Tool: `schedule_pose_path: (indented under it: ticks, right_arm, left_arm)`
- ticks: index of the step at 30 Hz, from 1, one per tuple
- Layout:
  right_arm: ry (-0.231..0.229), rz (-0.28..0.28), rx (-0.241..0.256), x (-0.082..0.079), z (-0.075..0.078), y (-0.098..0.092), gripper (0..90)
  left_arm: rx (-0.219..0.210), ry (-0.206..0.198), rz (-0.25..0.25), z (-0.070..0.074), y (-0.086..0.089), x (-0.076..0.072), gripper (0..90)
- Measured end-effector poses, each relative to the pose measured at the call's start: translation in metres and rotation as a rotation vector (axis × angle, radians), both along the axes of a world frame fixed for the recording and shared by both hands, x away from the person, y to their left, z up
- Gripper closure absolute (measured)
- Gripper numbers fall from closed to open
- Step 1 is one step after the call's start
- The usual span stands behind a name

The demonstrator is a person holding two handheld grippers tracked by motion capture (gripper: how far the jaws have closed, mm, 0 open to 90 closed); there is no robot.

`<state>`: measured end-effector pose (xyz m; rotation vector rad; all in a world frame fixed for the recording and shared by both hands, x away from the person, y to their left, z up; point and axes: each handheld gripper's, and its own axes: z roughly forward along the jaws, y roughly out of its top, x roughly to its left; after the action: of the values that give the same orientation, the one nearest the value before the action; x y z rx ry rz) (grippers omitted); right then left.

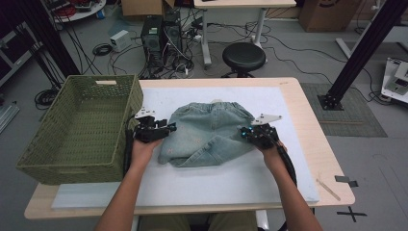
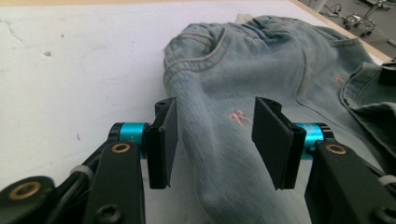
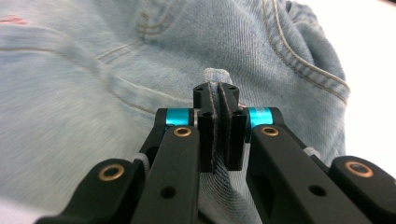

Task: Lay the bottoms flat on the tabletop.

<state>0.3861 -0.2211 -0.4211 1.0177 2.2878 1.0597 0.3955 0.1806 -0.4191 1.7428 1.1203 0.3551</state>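
A pair of light blue denim shorts (image 1: 207,132) lies folded on the white mat, waistband toward the far side. My left gripper (image 1: 166,129) is at the shorts' left edge. In the left gripper view it (image 2: 215,140) stands open, its jaws either side of a denim fold (image 2: 219,140) with pink stitching. My right gripper (image 1: 246,132) is at the shorts' right side. In the right gripper view it (image 3: 219,126) is shut on a pinched ridge of denim (image 3: 215,77) that sticks up between the pads.
A green woven basket (image 1: 82,127) stands at the table's left, close to my left hand. The white mat (image 1: 216,183) covers most of the wooden table (image 1: 327,159). A black stool (image 1: 244,57) and computer towers (image 1: 161,36) stand on the floor beyond.
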Motion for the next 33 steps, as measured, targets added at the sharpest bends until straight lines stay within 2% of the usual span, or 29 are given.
schedule_pose_path:
  ticks: [2, 5, 8, 11, 13, 17, 21, 23, 24, 25, 26, 27, 29, 33]
  right_arm:
    - [-0.02, 0.008, 0.016, -0.012, 0.001, -0.007, 87.7]
    - [-0.056, -0.003, 0.037, -0.032, 0.0, -0.023, 87.7]
    - [-0.073, -0.01, 0.059, -0.051, -0.001, -0.041, 87.7]
    - [-0.074, 0.009, 0.088, -0.067, -0.002, -0.061, 87.5]
    - [-0.065, 0.027, 0.078, -0.075, -0.002, -0.072, 87.5]
    - [-0.036, 0.075, -0.003, -0.085, -0.008, -0.086, 87.5]
    - [-0.018, 0.091, 0.002, -0.088, -0.012, -0.096, 87.1]
    - [-0.034, 0.087, -0.003, -0.088, -0.009, -0.097, 84.3]
    - [-0.045, 0.073, 0.002, -0.087, -0.007, -0.097, 76.9]
    - [-0.048, 0.057, 0.033, -0.086, -0.005, -0.098, 71.6]
    - [-0.046, 0.052, 0.074, -0.084, -0.001, -0.098, 70.4]
    - [-0.055, 0.053, 0.098, -0.082, 0.002, -0.094, 66.5]
    - [-0.048, 0.068, 0.115, -0.076, 0.007, -0.082, 61.3]
    - [-0.027, 0.145, 0.116, -0.062, 0.007, -0.041, 55.4]
  left_arm:
    - [-0.022, 0.002, -0.012, 0.002, 0.001, -0.006, 49.4]
    - [-0.022, -0.006, -0.031, 0.005, -0.001, -0.013, 49.4]
    - [-0.023, -0.009, -0.041, 0.007, -0.002, -0.018, 49.0]
    - [-0.032, 0.003, -0.043, 0.006, -0.002, -0.021, 47.4]
    - [-0.044, 0.019, -0.054, 0.003, -0.003, -0.023, 46.4]
    - [-0.038, 0.072, -0.076, -0.004, -0.005, -0.026, 43.6]
    - [-0.033, 0.117, -0.101, -0.011, -0.006, -0.027, 41.6]
    - [-0.014, 0.148, -0.121, -0.014, -0.006, -0.026, 47.1]
    - [0.004, 0.16, -0.125, -0.015, -0.007, -0.026, 55.1]
    - [0.02, 0.165, -0.13, -0.016, -0.008, -0.025, 66.0]
    - [0.037, 0.152, -0.126, -0.016, -0.009, -0.025, 76.7]
    - [0.036, 0.136, -0.119, -0.016, -0.01, -0.025, 87.6]
    - [0.029, 0.11, -0.095, -0.014, -0.009, -0.023, 89.5]
    - [0.005, 0.071, -0.006, -0.009, 0.0, -0.018, 89.5]
